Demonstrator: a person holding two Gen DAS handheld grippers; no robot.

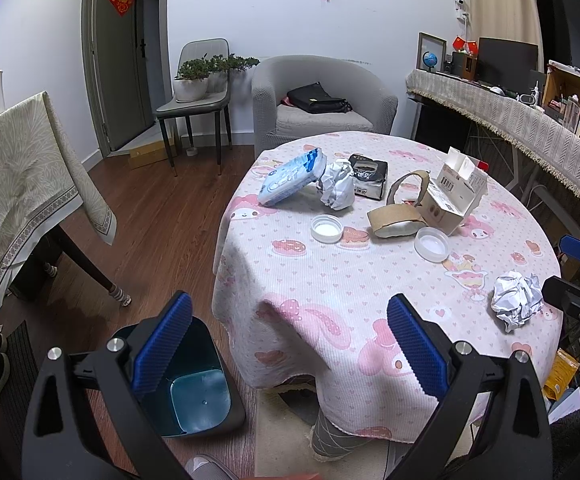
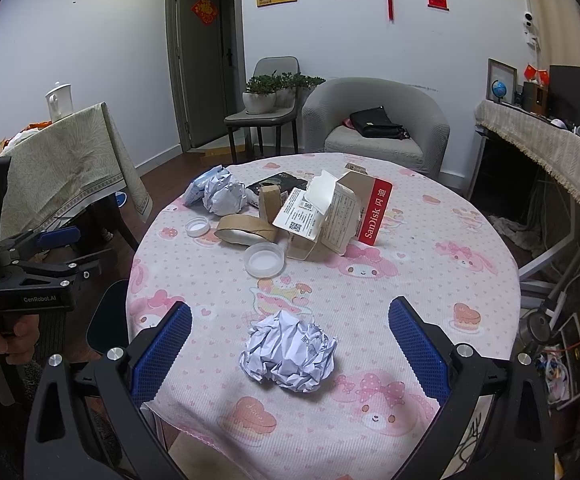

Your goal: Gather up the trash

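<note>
A round table (image 1: 370, 304) with a pink cartoon cloth holds trash. A crumpled paper ball (image 2: 290, 352) lies near the front edge, between the open fingers of my right gripper (image 2: 290, 344); it also shows in the left wrist view (image 1: 516, 304). Farther back lie a second paper ball (image 1: 338, 190), a blue wipes pack (image 1: 292, 178), a black packet (image 1: 368, 176), flattened cardboard rolls (image 1: 396, 222), an open white box (image 1: 454, 196) and two white lids (image 1: 326, 229) (image 1: 432, 243). My left gripper (image 1: 290, 344) is open and empty, above the table's left edge. A dark trash bin (image 1: 193, 396) stands open on the floor below it.
A side table with a beige cloth (image 1: 21, 184) and a white kettle stands at the left. A grey armchair (image 1: 322, 100) with a black bag and a chair with plants (image 1: 197, 84) stand behind. A cluttered counter (image 1: 530, 120) runs along the right.
</note>
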